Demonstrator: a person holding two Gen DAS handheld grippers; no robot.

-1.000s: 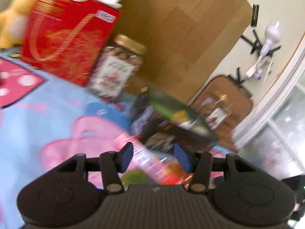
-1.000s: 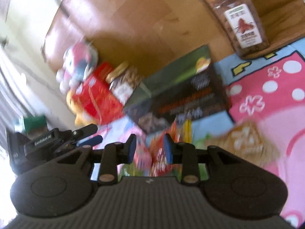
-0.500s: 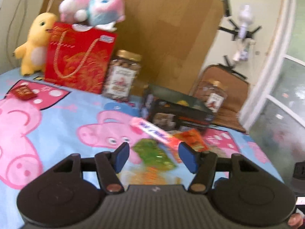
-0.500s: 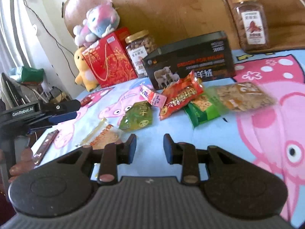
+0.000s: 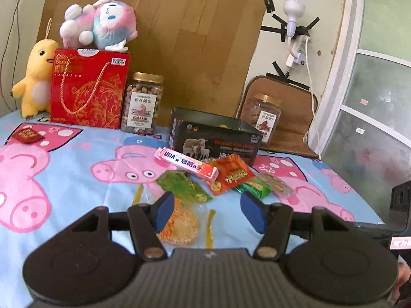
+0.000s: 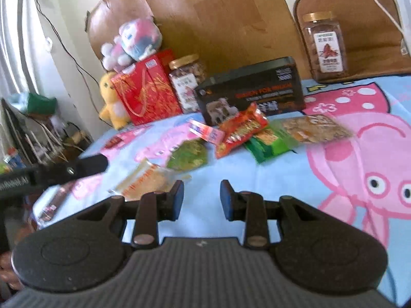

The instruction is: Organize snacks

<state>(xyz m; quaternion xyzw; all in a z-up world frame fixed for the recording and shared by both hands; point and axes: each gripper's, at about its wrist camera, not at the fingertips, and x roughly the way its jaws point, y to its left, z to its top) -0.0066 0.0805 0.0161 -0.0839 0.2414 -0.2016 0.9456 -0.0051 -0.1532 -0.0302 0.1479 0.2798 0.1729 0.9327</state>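
left hand-held gripper hovers above the cartoon-pig cloth with its blue-padded fingers spread wide and nothing between them. directly ahead of it lies a loose cluster of snacks. nearest is a clear packet of yellow snack, partly hidden behind the left finger. just beyond it lies a green packet, then a pink candy box that rests tilted across the green packet and an orange-red packet. to the right of these, a green wafer packet and a clear biscuit packet overlap one another. a dark box stands just behind the cluster.

right hand-held gripper is also held above the cloth, its fingers moderately apart and empty. from this view the yellow snack packet lies just ahead and to the left of the left finger; the green packet is beyond it, and the orange-red packet, green wafer packet and biscuit packet lie farther ahead and to the right. this view is somewhat blurred.

along the back stand a red gift bag, a nut jar, a second jar, a yellow plush duck and a pink-and-blue plush on top of the bag.
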